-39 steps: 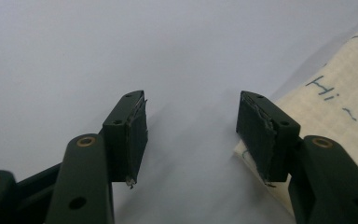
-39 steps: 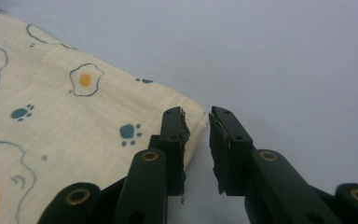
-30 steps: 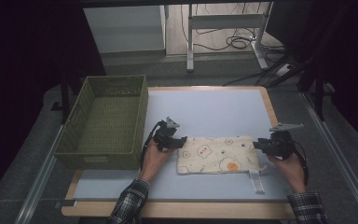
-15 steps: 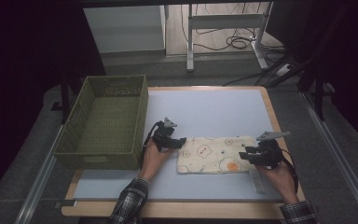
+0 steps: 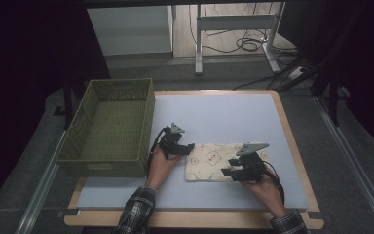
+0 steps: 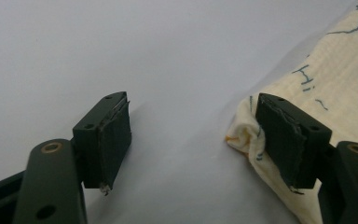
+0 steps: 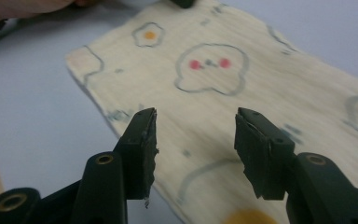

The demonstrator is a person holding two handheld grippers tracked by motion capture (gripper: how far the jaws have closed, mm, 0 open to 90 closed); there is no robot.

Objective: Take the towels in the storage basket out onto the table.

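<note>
At my work table (image 5: 224,112), a pale blue-grey mat edged in bare wood, I stand with a two-jaw gripper in each hand and a printed cloth between them. The olive-green mesh basket (image 5: 108,129) sits on the mat's left side, open and with nothing in it that I can see, near enough to be where the cloth could go once it is folded, as I judge it. The cloth (image 5: 213,162), cream with cartoon faces and fried eggs drawn in blue line, lies flat and apparently folded on the mat's near half, just right of the basket. My left gripper (image 5: 181,149) is at its left end; in the left gripper view (image 6: 193,140) the jaws stand well apart, the right-hand pad touching a bunched corner of the cloth (image 6: 326,88) and the other over bare mat, so nothing is pinched. My right gripper (image 5: 233,171) is over the cloth's near right part; its jaws have just been opening, and in the right gripper view (image 7: 196,149) they stand parted above the fabric (image 7: 214,93) with no fold between them. Both hands look posed for a new hold on the cloth. The blue marks near the corner look like lettering, but I cannot read them, and I see no brand or label.
</note>
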